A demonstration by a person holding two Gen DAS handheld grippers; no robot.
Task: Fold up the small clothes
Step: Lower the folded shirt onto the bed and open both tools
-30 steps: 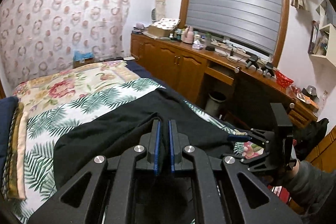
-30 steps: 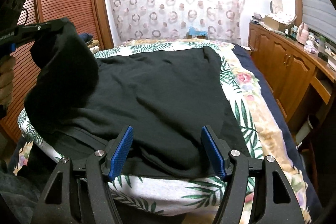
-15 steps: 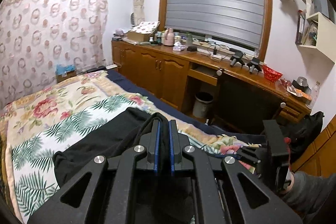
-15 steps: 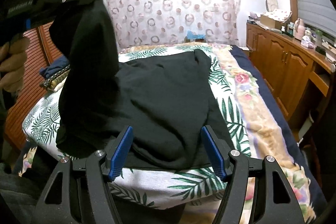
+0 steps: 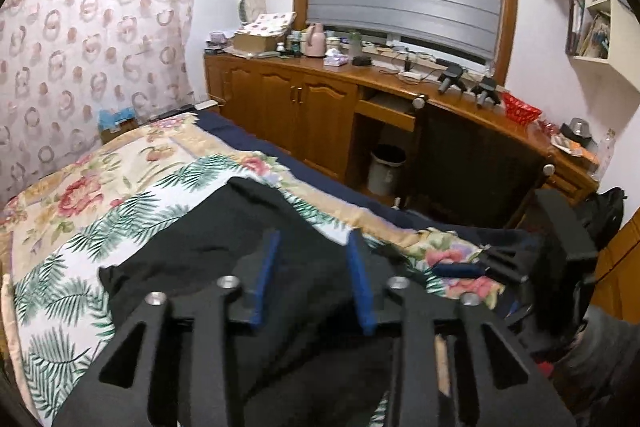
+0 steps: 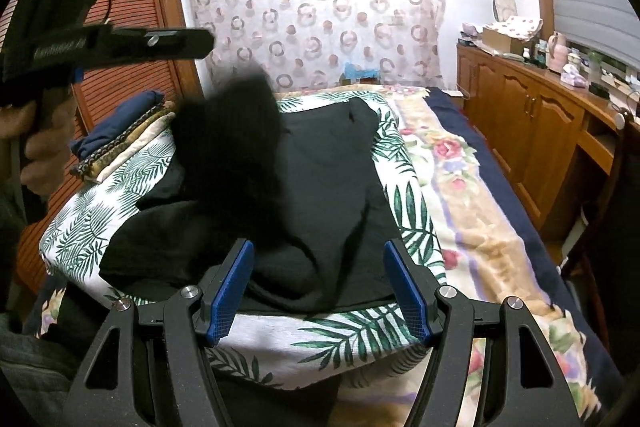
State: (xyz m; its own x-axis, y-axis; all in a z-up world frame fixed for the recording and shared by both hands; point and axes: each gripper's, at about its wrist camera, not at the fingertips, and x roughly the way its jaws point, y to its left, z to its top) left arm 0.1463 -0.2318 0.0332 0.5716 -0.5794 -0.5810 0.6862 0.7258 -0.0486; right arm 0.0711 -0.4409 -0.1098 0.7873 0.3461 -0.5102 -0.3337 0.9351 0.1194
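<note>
A black garment lies spread on the leaf-print bed cover. One flap of it is blurred in mid-air, falling onto the rest, just below my left gripper. In the left wrist view the left gripper has its jaws opening, with nothing pressed between the blue pads and the black garment lying beneath them. My right gripper hovers open over the garment's near hem, gripping nothing. It also shows at the right of the left wrist view as the right gripper.
A stack of folded cloths sits at the bed's left side by a slatted wardrobe. A long wooden cabinet with clutter on top runs along the bed's right side, with a waste bin under the desk.
My left gripper carried the garment's edge up and across over the bed, then its jaws parted and the cloth dropped out. The right gripper stayed open and almost still.
</note>
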